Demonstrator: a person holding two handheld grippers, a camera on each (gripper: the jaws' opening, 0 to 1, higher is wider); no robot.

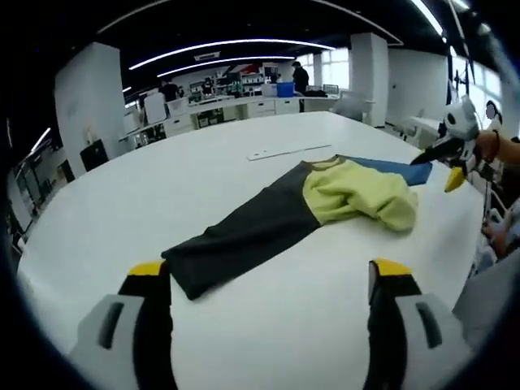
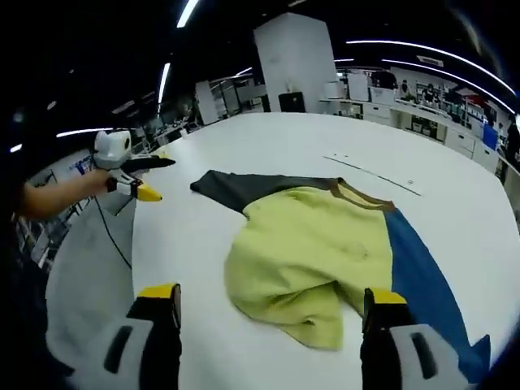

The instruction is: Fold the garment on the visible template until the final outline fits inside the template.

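Observation:
A garment lies flat on the white table (image 1: 203, 195). It has a dark grey part (image 1: 244, 236), a crumpled yellow-green middle (image 1: 357, 195) and a blue part (image 1: 390, 168). My left gripper (image 1: 270, 272) is open, its yellow-tipped jaws wide apart just short of the grey end. My right gripper (image 2: 270, 294) is open too. The yellow-green part (image 2: 309, 260) has its near edge lying between the right jaws, with the blue part (image 2: 422, 276) to the right and the grey part (image 2: 244, 188) beyond. Each gripper also appears in the other's view, as the right gripper (image 1: 447, 158) and the left gripper (image 2: 134, 177).
A thin pale strip (image 1: 288, 151) lies on the table past the garment, also seen as a strip (image 2: 374, 173). The table edge (image 2: 130, 244) runs close on the left. Desks, shelves and people stand in the far background. A person's hand (image 1: 491, 146) holds the right gripper.

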